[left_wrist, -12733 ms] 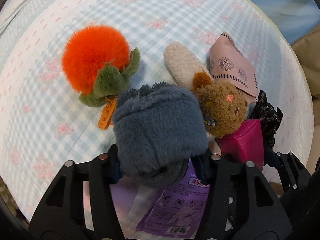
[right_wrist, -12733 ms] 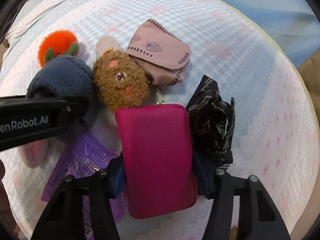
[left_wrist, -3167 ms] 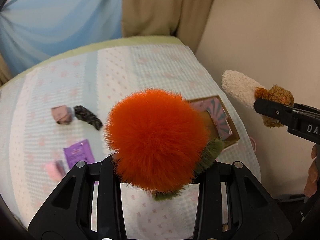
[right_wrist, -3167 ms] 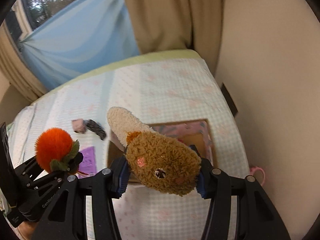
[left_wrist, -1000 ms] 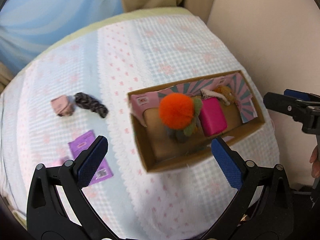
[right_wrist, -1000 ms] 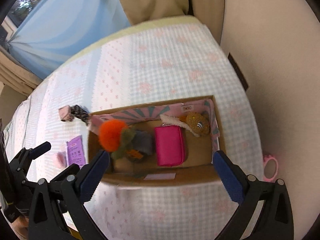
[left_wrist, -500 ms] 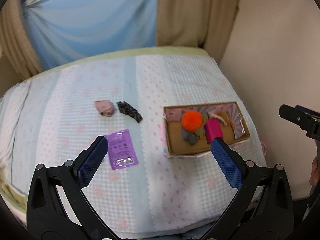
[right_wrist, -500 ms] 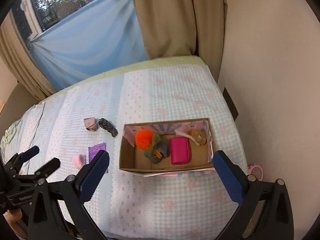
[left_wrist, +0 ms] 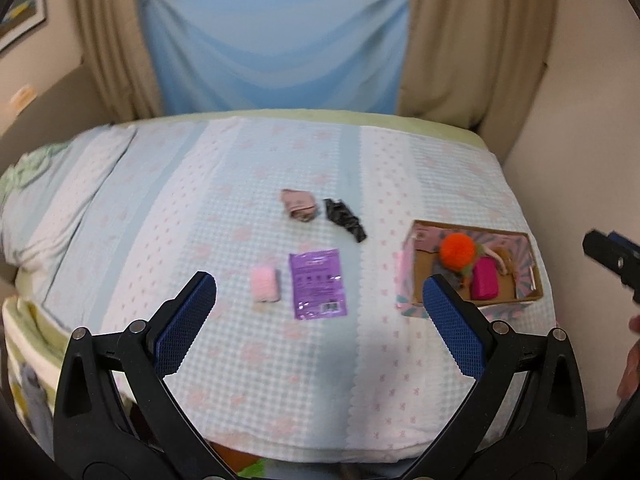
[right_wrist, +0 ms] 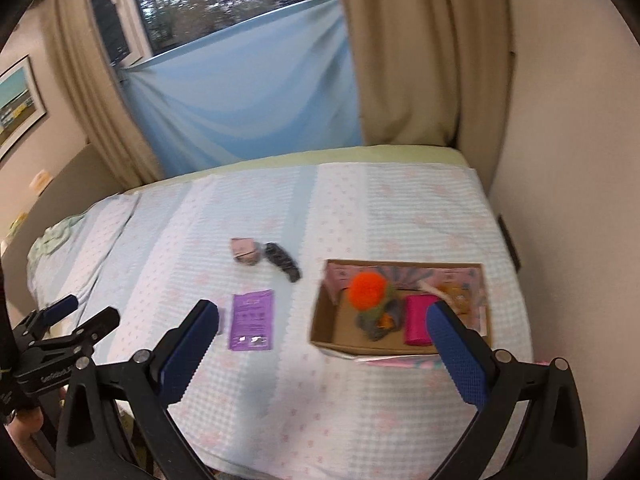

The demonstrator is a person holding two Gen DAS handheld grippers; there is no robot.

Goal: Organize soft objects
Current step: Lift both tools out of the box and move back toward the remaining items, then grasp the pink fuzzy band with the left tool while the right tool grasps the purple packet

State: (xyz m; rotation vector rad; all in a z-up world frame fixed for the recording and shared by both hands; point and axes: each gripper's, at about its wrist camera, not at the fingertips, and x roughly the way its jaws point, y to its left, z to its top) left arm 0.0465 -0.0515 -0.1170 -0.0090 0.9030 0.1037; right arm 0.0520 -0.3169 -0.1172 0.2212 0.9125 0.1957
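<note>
Bed: it is filling most of both views, wearing a light blue and white checked cover.
Curtains: they are hanging at 12 o'clock, tan ones on both sides of a blue sheet.
Box: it is sitting on the bed at 3 o'clock in both views, open on top.
In the box: an orange puff is lying at the 9 o'clock end, a pink pouch is lying beside it, and a brown toy is sitting at the far 3 o'clock end.
Purple pack: it is lying flat in the middle of the bed, at 9 o'clock from the box.
Black cloth: it is lying at 12 o'clock from the purple pack.
Pink cloth: it is lying just beside the black cloth, at its 9 o'clock.
Pink fluff: it is lying just at 9 o'clock of the purple pack.
Left claw: it is hanging wide apart over the bed, holding nothing.
Right claw: it is spread wide too, holding nothing.
</note>
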